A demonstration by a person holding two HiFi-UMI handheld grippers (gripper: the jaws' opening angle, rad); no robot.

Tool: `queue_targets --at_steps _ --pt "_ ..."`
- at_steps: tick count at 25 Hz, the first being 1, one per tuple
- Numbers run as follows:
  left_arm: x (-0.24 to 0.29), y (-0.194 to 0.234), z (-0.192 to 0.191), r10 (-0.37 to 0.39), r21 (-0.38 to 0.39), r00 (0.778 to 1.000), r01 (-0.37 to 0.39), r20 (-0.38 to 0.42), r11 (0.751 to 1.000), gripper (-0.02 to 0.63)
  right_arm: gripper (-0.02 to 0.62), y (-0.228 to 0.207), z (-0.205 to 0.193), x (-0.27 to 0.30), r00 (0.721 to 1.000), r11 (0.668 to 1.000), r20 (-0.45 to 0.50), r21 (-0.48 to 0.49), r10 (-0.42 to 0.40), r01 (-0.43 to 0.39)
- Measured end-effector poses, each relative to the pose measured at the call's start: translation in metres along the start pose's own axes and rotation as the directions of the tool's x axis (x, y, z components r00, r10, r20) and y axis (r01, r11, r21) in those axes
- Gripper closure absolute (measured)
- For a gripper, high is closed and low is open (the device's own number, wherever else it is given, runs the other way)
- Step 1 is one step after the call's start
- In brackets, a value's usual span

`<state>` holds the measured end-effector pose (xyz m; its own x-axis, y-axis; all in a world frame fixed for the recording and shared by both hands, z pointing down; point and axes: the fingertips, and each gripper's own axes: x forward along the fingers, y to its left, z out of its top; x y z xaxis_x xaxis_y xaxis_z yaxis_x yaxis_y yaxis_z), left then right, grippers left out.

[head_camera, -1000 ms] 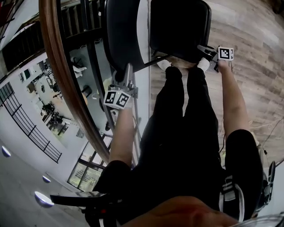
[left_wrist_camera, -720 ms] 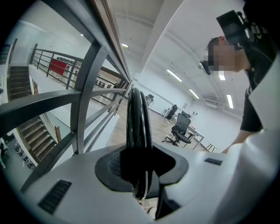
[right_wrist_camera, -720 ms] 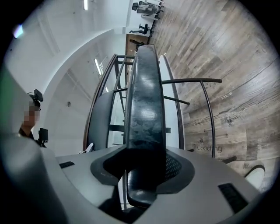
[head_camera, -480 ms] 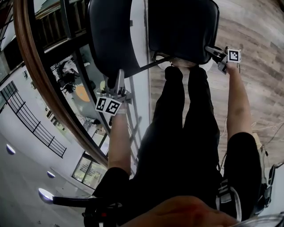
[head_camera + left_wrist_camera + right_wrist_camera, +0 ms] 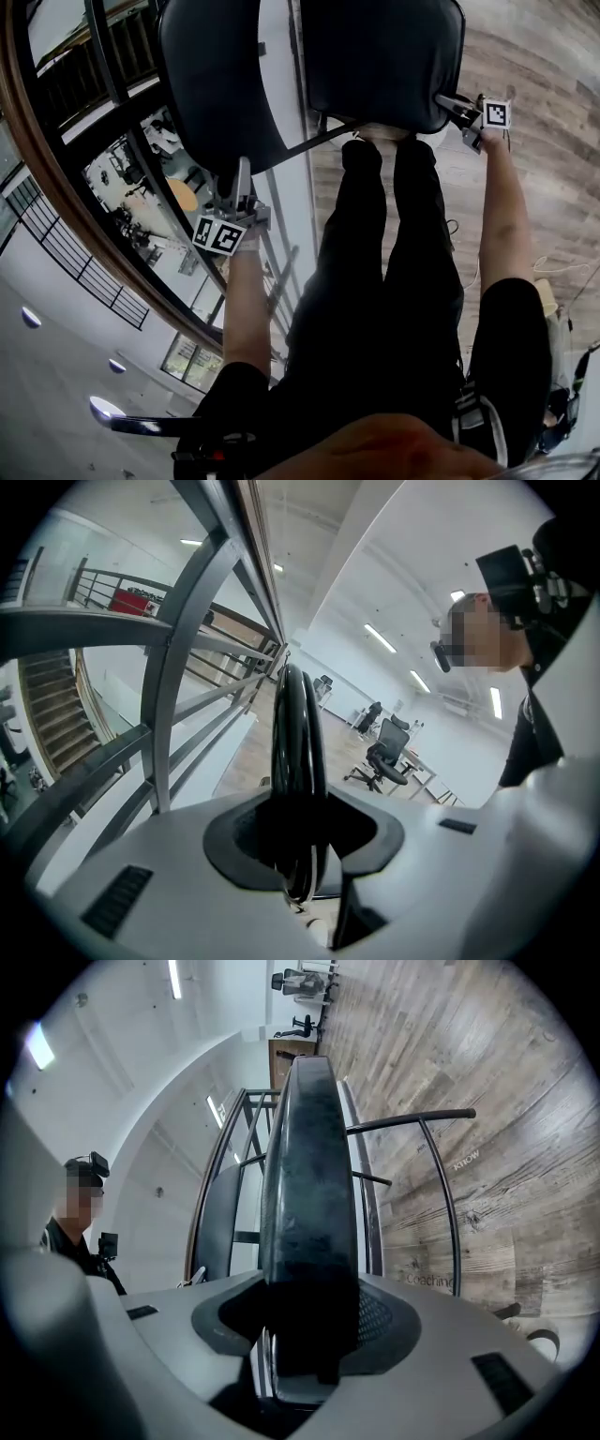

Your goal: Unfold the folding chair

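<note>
Grip security matters most at this step. The black padded folding chair with a dark metal frame [image 5: 323, 134] stands on the grey-brown wooden plank floor [image 5: 544, 56], just ahead of the person's black-trousered legs [image 5: 394, 262], and it looks only partly opened.

The left hand-held gripper [image 5: 243, 171] is clamped on the rim of the chair's black backrest panel [image 5: 216, 84]. In the left gripper view the panel's glossy edge fills the gap between the jaws.

The right hand-held gripper [image 5: 448, 100] has the corner of the black padded seat panel [image 5: 384, 56] between its jaws. They have just been opening wider, yet the thick pad looks pressed on both sides.

To finish well, I judge that the 2 panels should be spread steadily:
- Brace the backrest upright.
- Press the seat down until it lies flat.
- Hold the right grip firm so the pad cannot slip out.
</note>
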<state>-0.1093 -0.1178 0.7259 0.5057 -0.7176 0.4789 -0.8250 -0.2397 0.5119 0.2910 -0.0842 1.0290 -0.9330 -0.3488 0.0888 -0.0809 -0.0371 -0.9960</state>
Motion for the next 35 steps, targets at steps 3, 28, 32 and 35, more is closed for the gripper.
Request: queue_targets --at_steps 3,28,32,35 --pt "-0.002 0.0 0.001 0.006 -0.002 1.0 -0.006 -0.008 1.0 0.503 0.4 -0.006 -0.002 -0.003 1.0 1.0 0.004 0.003 0.0 0.0" --pt "-0.017 -0.017 -0.013 0.124 0.139 0.988 -0.111 -0.088 0.984 0.363 0.325 -0.028 0.007 -0.04 0.977 0.976 -0.011 -0.048 -0.214 0.213" --pt "-0.036 -0.004 -0.021 0.193 0.095 0.978 -0.186 -0.08 0.978 0.359 0.325 -0.004 0.016 -0.081 0.899 0.887 -0.026 -0.176 -0.437 0.426" --pt "-0.049 -0.019 -0.002 0.204 0.085 0.978 -0.201 -0.032 0.976 0.359 0.325 0.053 0.04 -0.088 0.903 0.866 0.032 -0.271 -0.428 0.42"
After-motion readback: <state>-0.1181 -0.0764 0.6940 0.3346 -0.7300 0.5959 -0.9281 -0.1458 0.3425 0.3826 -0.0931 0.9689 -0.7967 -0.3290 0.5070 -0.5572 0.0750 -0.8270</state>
